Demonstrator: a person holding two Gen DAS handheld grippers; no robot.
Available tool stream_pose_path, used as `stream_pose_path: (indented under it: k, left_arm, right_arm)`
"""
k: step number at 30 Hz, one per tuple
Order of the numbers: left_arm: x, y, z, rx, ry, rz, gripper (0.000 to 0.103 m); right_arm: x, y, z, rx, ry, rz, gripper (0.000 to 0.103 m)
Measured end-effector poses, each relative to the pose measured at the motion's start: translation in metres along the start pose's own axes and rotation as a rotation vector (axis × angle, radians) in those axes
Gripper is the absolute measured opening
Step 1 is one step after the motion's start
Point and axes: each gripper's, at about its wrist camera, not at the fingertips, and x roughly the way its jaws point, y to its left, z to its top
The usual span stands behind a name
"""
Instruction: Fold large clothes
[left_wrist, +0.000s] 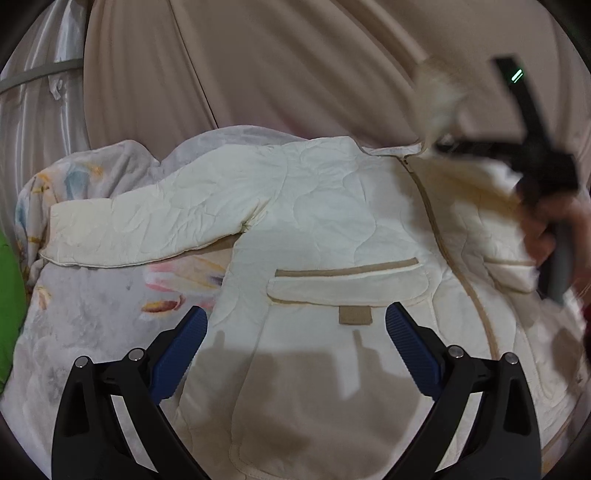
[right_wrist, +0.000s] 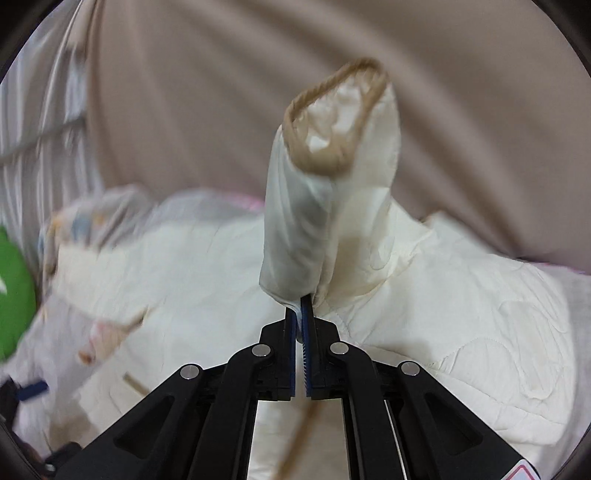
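Right gripper (right_wrist: 301, 306) clamps jacket (left_wrist: 332, 229) sleeve (right_wrist: 332, 177).

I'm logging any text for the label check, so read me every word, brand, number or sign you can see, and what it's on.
No readable text in either view.
Tan patch under the jacket pocket: blank, no lettering visible.
Green light mark on the right claw: a glowing stroke, not a character.
Red-edged sticker on the right claw's body: cut off at the frame edge, unreadable.
Floral blanket: printed pattern only, no words.
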Motion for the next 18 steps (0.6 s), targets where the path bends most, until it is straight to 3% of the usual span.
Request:
stream_pose_path:
  k: [4,7,11,13,15,16,18]
  left_arm:
    - [0.013,0.009,0.018,-0.043,0.023,-0.072,0.095]
    - [0.03,0.009,0.041,-0.056,0.032,-0.138,0.095]
    - [0.075,0.004,0.073,-0.111,0.111,-0.26,0.095]
    - [0.106,0.001,0.083,-0.166,0.183,-0.314,0.095]
    - [0.137,-0.004,0.089,-0.238,0.234,-0.358,0.095]
    - [0.149,-0.006,0.092,-0.253,0.255,-0.369,0.091]
    - [0.173,-0.012,0.095,-0.264,0.282,-0.375,0.073]
  right_arm:
    - [0.039,0.048,-0.035,-0.131,0.102,-0.033,0.023]
    - [0.004,0.035,-0.048,-0.112,0.065,0.02,0.039]
    - [-0.051,-0.025,-0.064,0.019,0.008,0.004,0.052]
    - [-0.073,-0.072,-0.075,0.105,0.003,-0.073,0.055]
    - [-0.099,-0.127,-0.091,0.205,-0.005,-0.204,0.057]
    - [-0.108,-0.149,-0.096,0.25,-0.005,-0.236,0.058]
    - [-0.119,-0.195,-0.113,0.384,0.001,-0.273,0.059]
